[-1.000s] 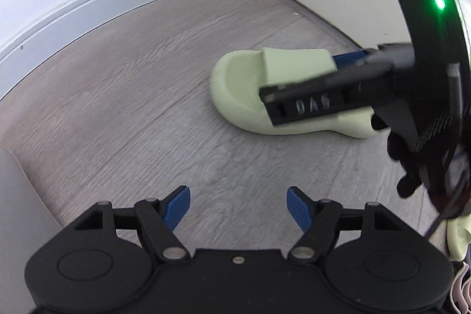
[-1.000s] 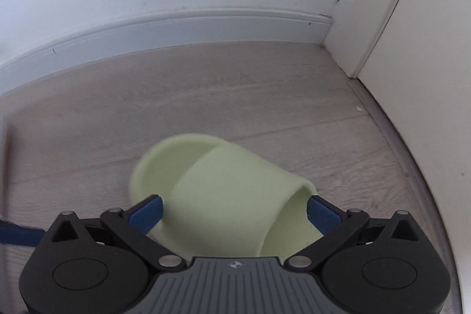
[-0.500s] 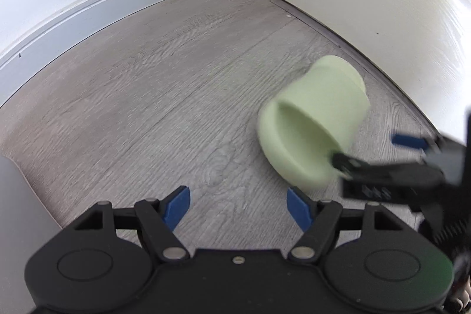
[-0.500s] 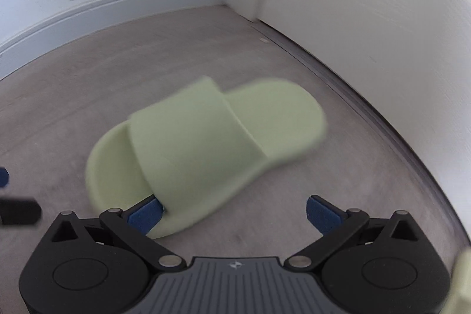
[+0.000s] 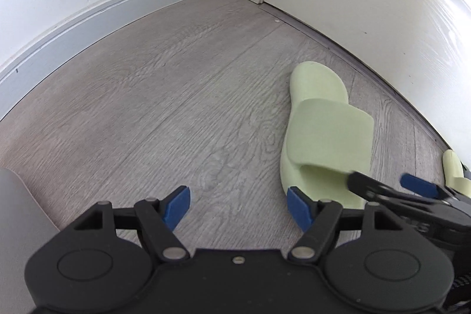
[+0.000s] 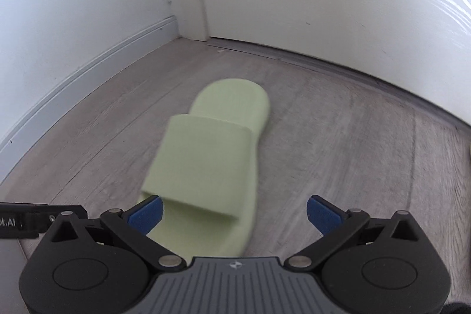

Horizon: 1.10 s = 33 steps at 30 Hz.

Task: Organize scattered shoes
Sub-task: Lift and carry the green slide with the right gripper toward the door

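The grey wood-look floor (image 5: 164,96) runs ahead of both grippers to a white wall with a skirting board (image 5: 117,8) on their left and a white door (image 6: 338,5) ahead and to the right.

One pale green slide sandal (image 6: 212,155) lies flat on its sole directly ahead of the right gripper (image 6: 234,212), heel end nearest the jaws and toe toward the door. The jaws stand wide apart with nothing between them; the left blue pad overlaps the sandal's heel edge in the picture, but whether it touches cannot be told.

From the left gripper (image 5: 238,206), the same sandal sits ahead and to the right, just beyond its right fingertip. This gripper is also spread open and empty, over bare floor.

A second pale green sandal (image 5: 452,167) peeks in at the far right of the left wrist view, near the door and mostly hidden.

By my judgement, one sandal looks placed and let go; whether the pair sits neatly together cannot be told, so aligning the two probably remains.
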### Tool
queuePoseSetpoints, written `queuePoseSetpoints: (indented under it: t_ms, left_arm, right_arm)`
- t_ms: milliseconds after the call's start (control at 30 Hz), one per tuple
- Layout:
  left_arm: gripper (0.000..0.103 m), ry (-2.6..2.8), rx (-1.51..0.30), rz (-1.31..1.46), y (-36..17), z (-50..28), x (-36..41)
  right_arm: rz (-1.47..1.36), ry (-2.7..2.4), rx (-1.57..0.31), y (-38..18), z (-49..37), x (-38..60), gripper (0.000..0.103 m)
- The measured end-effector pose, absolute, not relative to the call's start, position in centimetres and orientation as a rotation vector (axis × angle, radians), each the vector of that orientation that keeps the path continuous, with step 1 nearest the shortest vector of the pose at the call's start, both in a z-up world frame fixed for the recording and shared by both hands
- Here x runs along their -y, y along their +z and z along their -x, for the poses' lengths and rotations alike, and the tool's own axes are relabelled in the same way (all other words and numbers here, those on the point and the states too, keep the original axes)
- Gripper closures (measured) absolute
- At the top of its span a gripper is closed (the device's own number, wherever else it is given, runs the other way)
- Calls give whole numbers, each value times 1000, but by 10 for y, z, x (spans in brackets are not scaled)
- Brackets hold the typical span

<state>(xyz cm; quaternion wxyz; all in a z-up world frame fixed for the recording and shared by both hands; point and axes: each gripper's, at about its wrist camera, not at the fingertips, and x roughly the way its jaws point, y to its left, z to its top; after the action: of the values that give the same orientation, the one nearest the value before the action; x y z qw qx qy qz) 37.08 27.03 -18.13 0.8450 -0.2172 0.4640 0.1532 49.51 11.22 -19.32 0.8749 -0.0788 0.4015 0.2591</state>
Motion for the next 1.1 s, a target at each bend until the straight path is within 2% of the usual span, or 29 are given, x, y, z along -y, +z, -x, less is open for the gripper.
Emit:
queuePoseSetpoints:
  t_ms: [433,833,1100]
  left_arm:
    - [30,365,-1000,474,-184,-370,-275]
    - [30,359,-994,471,-184,-368,-275]
    - [30,333,-992,442,-182,-369,-272]
  right_arm:
    - [218,454,-811,-219,-517,-169,0]
    - [190,459,-819,-215,-521,-164,2]
    - [176,381,-767,-206,-512,-125,3]
